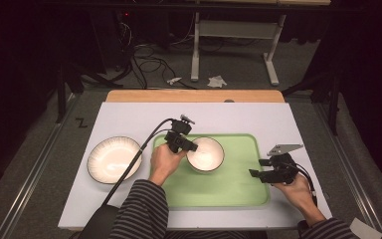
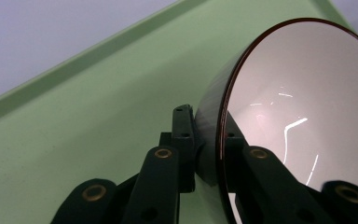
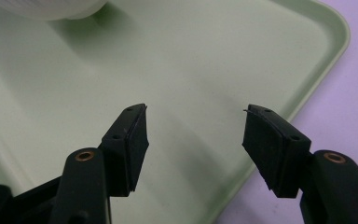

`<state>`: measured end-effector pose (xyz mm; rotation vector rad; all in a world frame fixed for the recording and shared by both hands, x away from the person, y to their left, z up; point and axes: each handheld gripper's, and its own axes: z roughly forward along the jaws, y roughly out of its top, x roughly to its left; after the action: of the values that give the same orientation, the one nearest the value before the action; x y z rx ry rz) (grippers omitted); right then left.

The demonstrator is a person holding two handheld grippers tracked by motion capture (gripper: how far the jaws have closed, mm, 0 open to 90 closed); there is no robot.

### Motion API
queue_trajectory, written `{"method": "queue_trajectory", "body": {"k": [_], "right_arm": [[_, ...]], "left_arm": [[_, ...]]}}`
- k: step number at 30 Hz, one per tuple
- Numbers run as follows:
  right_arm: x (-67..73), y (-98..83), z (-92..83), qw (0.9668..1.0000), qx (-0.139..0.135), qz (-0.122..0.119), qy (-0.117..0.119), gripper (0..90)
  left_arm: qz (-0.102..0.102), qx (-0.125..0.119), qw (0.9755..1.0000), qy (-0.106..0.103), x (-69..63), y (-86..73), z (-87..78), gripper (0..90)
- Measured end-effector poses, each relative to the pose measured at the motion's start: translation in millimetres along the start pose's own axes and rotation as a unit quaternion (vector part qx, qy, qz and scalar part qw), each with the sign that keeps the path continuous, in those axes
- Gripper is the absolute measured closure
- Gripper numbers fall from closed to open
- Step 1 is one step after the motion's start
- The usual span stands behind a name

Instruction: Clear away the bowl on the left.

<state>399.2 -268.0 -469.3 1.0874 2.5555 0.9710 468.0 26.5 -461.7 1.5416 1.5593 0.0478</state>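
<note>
Nearest the high camera, at six o'clock of its view, come the person's striped sleeves [image 1: 142,209], one forearm rising from the bottom edge toward the middle of the table and the other entering at about five o'clock.

The left gripper [image 1: 188,146] is clamped on the rim of the small bowl [image 1: 205,154]. In the left gripper view one jaw presses the bowl's dark outer wall and the other lies against its pale, glossy inside, so the rim [image 2: 223,140] is pinched between them. The bowl stands at three o'clock of that gripper, in the left half of the green tray [image 1: 243,189]; whether its base touches the tray cannot be told. The left hand [image 1: 165,162] wraps the gripper body from seven o'clock, and a black cable [image 1: 134,164] trails back toward the sleeve.

The right gripper [image 1: 259,168] holds nothing; its jaws stand wide apart. In the right gripper view they spread over the tray's floor beside its raised rim [image 3: 326,70], with the bowl's underside [image 3: 51,9] at eleven o'clock. From above, this gripper sits at the tray's right edge, well apart from the bowl, jaws pointing toward nine o'clock. The right hand [image 1: 298,191] grips it from below, with a grey three-cornered plate [image 1: 283,148] on top.

A larger ribbed plate [image 1: 114,159] rests on the white tabletop [image 1: 129,119] at nine o'clock of the tray, just beside it.
</note>
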Motion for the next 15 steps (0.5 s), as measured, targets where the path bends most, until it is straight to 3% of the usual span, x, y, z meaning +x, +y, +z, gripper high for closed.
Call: {"method": "queue_trajectory", "body": {"k": [15], "right_arm": [[0.2, -0.1, 0.1, 1.0, 0.001, 0.002, 0.0, 41.4]], "left_arm": [[0.0, 0.008, 0.9999, 0.012, 3.9, -7.0, 16.5, 81.7]]}}
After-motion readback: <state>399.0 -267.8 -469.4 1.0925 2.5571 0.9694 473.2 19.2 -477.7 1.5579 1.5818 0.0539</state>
